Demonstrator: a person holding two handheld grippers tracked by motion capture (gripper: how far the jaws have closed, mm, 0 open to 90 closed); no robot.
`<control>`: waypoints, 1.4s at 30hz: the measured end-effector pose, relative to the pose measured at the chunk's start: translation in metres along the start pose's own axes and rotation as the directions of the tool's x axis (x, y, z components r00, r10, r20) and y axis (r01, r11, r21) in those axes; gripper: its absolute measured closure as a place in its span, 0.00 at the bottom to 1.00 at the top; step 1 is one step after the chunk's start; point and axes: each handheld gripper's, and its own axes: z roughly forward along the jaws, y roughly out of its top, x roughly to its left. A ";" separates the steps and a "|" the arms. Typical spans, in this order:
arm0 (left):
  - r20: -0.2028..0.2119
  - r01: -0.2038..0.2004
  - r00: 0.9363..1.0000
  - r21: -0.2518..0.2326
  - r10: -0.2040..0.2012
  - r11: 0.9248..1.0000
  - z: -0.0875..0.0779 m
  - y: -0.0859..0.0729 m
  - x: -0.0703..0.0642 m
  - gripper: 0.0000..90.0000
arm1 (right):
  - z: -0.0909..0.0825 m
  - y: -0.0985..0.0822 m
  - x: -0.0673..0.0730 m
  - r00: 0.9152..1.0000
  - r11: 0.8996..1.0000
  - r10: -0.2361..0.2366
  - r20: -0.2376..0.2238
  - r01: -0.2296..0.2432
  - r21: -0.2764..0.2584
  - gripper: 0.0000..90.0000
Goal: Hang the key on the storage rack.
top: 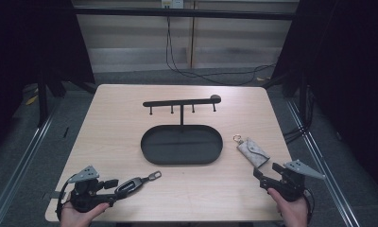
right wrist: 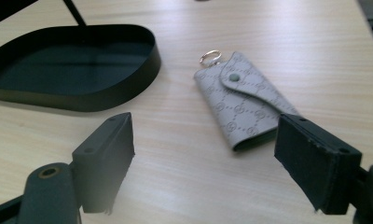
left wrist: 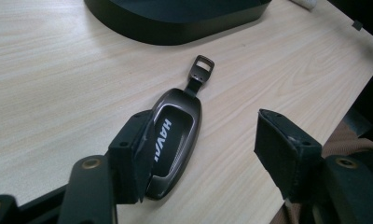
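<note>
A dark car key fob (top: 136, 183) with a short strap loop lies flat on the wooden table (top: 111, 127), near its front left. My left gripper (top: 115, 189) is low behind it, open. In the left gripper view the fob (left wrist: 173, 140) rests against one jaw pad while the other pad stands well clear of it, my left gripper (left wrist: 205, 149) spanning it. A grey patterned key pouch (top: 253, 151) with a gold ring lies at the right. My right gripper (top: 266, 171) sits just behind it, open, and the pouch (right wrist: 245, 102) lies ahead of my right gripper (right wrist: 208, 149), untouched.
A black oval tray (top: 181, 162) sits mid-table, and a thin post rises from its far side to a bar with several hooks (top: 181, 101). The tray's wall (right wrist: 82, 100) lies left of the pouch. Dark frame posts and cables stand beyond the table.
</note>
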 end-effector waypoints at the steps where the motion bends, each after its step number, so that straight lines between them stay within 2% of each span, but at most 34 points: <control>1: 0.000 0.003 1.000 -0.003 -0.003 1.000 0.001 0.001 0.000 0.43 | 0.000 0.000 0.000 1.000 1.000 -0.002 0.000 0.002 0.006 0.22; 8: -0.004 -0.010 1.000 0.003 0.010 1.000 0.002 0.006 -0.003 0.48 | 0.000 -0.001 -0.001 1.000 1.000 -0.013 -0.021 0.014 0.023 0.22; 13: 0.005 0.003 1.000 0.001 -0.003 1.000 0.003 0.010 -0.004 0.49 | 0.001 -0.002 -0.002 1.000 1.000 -0.004 -0.026 0.005 0.031 0.22; 15: -0.014 0.005 1.000 0.015 -0.005 1.000 0.005 0.009 -0.005 0.56 | 0.000 -0.002 -0.003 1.000 1.000 -0.001 -0.027 0.002 0.031 0.22; 16: -0.014 0.005 1.000 0.015 -0.005 1.000 0.005 0.009 -0.005 0.56 | 0.000 -0.001 -0.003 1.000 0.999 -0.006 -0.027 0.007 0.035 0.22; 17: -0.001 0.013 1.000 0.013 -0.013 1.000 0.006 0.008 -0.006 0.56 | 0.000 -0.001 -0.003 1.000 0.999 -0.006 -0.027 0.007 0.035 0.22; 19: 0.023 0.003 1.000 0.003 -0.003 1.000 0.004 0.011 -0.010 0.59 | 0.000 -0.002 0.000 0.999 0.998 -0.024 -0.039 0.026 0.054 0.22; 20: 0.023 0.003 1.000 0.003 -0.003 1.000 0.004 0.011 -0.010 0.59 | 0.000 -0.002 0.000 0.999 0.998 -0.024 -0.039 0.026 0.054 0.22; 21: 0.046 -0.017 0.999 0.013 0.016 1.000 0.004 0.015 -0.013 0.60 | 0.000 -0.003 0.004 0.997 0.996 -0.059 -0.043 0.061 0.059 0.22; 23: 0.049 -0.018 0.999 0.021 0.017 1.000 0.005 0.017 -0.014 0.60 | 0.000 -0.004 0.005 0.997 0.996 -0.069 -0.045 0.071 0.059 0.22; 24: 0.041 -0.037 0.999 0.061 0.035 0.997 0.009 0.023 -0.015 0.60 | 0.003 -0.004 0.005 0.996 0.995 -0.073 -0.049 0.076 0.063 0.22; 26: 0.035 -0.066 0.997 0.088 0.063 0.994 0.012 0.029 -0.017 0.60 | 0.004 -0.004 0.003 0.997 0.995 -0.061 -0.052 0.065 0.072 0.22; 31: 0.009 -0.121 0.993 0.142 0.121 0.982 0.014 0.043 -0.019 0.64 | 0.001 -0.004 0.001 0.998 0.998 -0.040 -0.055 0.043 0.049 0.22; 34: 0.002 -0.128 0.992 0.137 0.129 0.982 0.013 0.049 -0.021 0.65 | 0.002 -0.004 0.002 0.997 0.998 -0.041 -0.060 0.044 0.052 0.22; 37: -0.007 -0.150 0.988 0.136 0.152 0.979 0.012 0.062 -0.025 0.66 | 0.003 -0.004 0.006 0.996 0.996 -0.066 -0.067 0.070 0.061 0.22; 42: 0.006 -0.161 0.987 0.144 0.162 0.976 0.016 0.071 -0.029 0.63 | 0.003 -0.004 0.006 0.995 0.995 -0.065 -0.071 0.069 0.067 0.22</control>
